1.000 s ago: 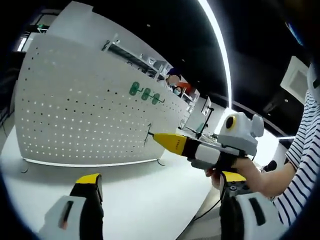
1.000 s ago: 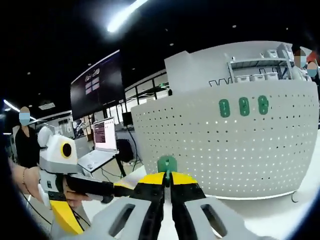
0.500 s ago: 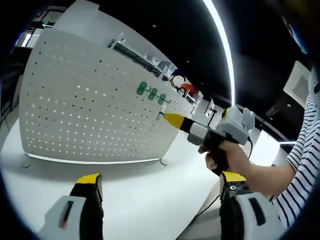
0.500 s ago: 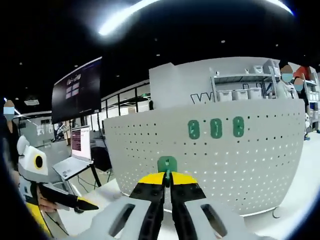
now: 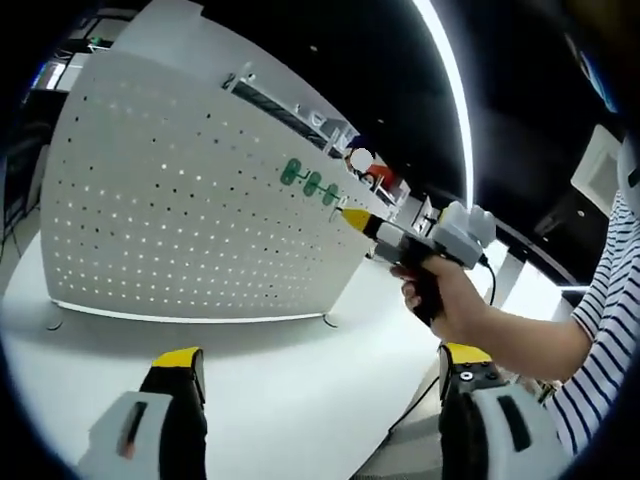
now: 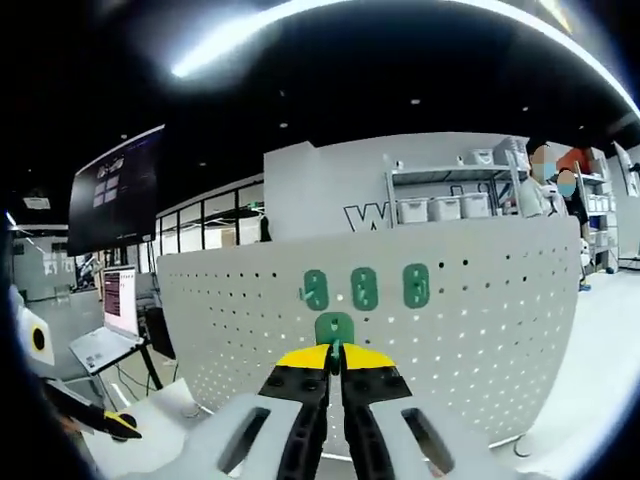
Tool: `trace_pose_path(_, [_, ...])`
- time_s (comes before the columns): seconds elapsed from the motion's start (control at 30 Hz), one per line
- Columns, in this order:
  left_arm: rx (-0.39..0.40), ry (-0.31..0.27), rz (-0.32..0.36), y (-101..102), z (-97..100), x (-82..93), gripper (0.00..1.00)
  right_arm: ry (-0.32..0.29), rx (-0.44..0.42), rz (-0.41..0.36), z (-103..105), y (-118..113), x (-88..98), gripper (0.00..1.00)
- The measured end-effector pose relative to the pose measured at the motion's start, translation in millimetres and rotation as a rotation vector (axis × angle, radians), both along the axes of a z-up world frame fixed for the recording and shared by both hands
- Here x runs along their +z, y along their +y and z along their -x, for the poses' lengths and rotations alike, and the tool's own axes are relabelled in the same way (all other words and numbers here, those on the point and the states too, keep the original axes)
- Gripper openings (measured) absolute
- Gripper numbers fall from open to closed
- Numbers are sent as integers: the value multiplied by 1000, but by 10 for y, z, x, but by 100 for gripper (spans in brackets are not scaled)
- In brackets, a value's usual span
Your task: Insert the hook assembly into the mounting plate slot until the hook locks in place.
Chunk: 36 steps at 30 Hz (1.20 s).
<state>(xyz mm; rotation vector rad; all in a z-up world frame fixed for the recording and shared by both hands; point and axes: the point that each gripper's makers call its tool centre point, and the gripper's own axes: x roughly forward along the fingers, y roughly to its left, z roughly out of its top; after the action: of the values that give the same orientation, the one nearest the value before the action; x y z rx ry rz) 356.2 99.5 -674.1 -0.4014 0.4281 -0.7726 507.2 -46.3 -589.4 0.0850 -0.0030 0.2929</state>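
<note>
A white perforated mounting board (image 5: 180, 210) stands upright on a white table (image 5: 290, 400). Three green hook plates (image 5: 313, 183) hang in a row on it, seen again as green hook plates (image 6: 363, 288) in the right gripper view. My right gripper (image 6: 336, 352) is shut on a fourth green hook piece (image 6: 334, 328), held just below that row and close to the board (image 6: 480, 330). In the left gripper view the right gripper (image 5: 352, 217) reaches the board beside the row, held by a hand (image 5: 440, 295). My left gripper (image 5: 320, 365) hangs open over the table, nothing between its fingers.
A person in a striped sleeve (image 5: 610, 330) is at the right. The board rests on small wire feet (image 5: 327, 322). Behind it are a shelf with white bins (image 6: 440, 208) and bystanders. A laptop (image 6: 105, 345) sits on a desk at the left.
The right gripper with the green hook piece has moved up and in toward the board, from low near the table to just beside the row of three hooks. The left gripper stayed open.
</note>
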Motion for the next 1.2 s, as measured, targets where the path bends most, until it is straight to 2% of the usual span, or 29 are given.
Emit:
trace_pose_path(0.63, [12, 28, -6, 31, -48, -80, 100, -28, -129, 7, -293, -607, 51, 0])
trace_pose_path(1.2, [10, 46, -21, 27, -105, -139, 100, -57, -174, 20, -524, -849, 159, 0])
